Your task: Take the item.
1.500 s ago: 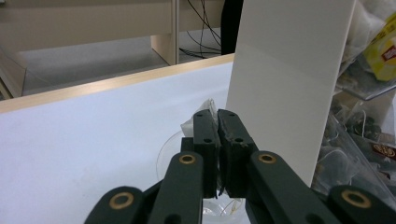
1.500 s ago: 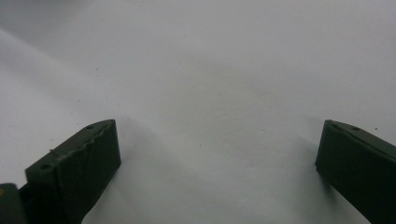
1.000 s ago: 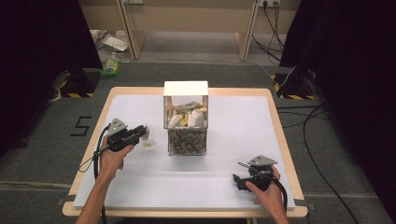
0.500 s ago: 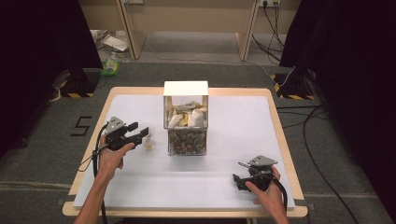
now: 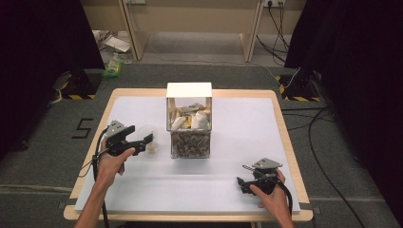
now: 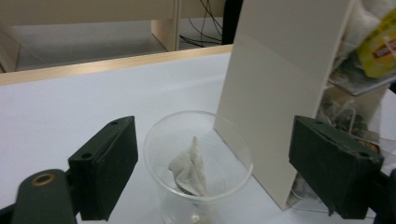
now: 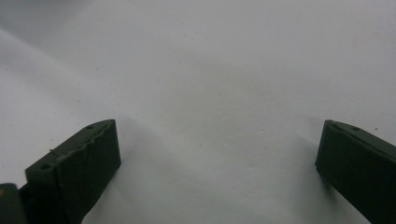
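1. Left gripper [image 6: 210, 172] hovers at the worktop's [image 5: 237, 190] nine o'clock, fingers spread wide around a clear cup [image 6: 198, 158] holding a tea bag [image 6: 191, 168].
2. Cup sits just beside the box [image 5: 188, 121].
3. Right gripper [image 7: 215, 163] rests at five o'clock, fingers open, empty.

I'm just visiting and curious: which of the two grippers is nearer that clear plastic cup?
Left. The left gripper is right at the cup, jaws open either side. The right gripper rests far across the table.

Your left gripper [image 5: 142, 142] has drawn back from the clear cup [image 5: 148, 137] and now sits slightly nearer you, jaws wide apart either side of it.
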Action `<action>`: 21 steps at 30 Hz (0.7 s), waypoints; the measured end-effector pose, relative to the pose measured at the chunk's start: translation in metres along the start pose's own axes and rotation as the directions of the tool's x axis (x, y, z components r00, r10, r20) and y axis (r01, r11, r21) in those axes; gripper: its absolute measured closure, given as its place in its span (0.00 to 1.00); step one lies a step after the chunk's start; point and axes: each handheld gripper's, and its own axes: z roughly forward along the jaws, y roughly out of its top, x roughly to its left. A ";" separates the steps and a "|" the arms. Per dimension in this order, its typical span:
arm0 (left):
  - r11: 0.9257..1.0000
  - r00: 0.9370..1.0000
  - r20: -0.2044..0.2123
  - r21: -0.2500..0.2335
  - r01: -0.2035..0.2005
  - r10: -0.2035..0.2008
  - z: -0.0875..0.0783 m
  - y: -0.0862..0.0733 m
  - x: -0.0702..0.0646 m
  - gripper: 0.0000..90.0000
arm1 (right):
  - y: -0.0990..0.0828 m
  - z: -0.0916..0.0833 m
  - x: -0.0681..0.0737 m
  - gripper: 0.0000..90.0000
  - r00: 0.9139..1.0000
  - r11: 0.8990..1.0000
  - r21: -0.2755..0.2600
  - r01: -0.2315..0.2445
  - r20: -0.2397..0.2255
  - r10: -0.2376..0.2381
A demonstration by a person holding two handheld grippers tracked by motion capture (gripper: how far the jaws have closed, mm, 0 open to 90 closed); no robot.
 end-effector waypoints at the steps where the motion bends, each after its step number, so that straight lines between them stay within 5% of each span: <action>1: 1.000 1.000 -0.004 -0.006 -0.001 0.001 -0.002 -0.001 -0.001 0.17 | 0.000 0.000 0.000 0.01 1.000 1.000 0.000 0.000 0.000 0.000; 8: 1.000 1.000 0.016 -0.012 0.019 -0.019 -0.009 -0.008 -0.008 0.17 | 0.000 0.000 0.000 0.01 1.000 1.000 0.000 -0.001 0.000 0.001; 21: 1.000 0.999 0.037 0.003 -0.019 0.019 -0.019 -0.029 -0.030 0.17 | 0.000 0.000 0.000 0.00 1.000 1.000 0.000 0.000 0.000 0.000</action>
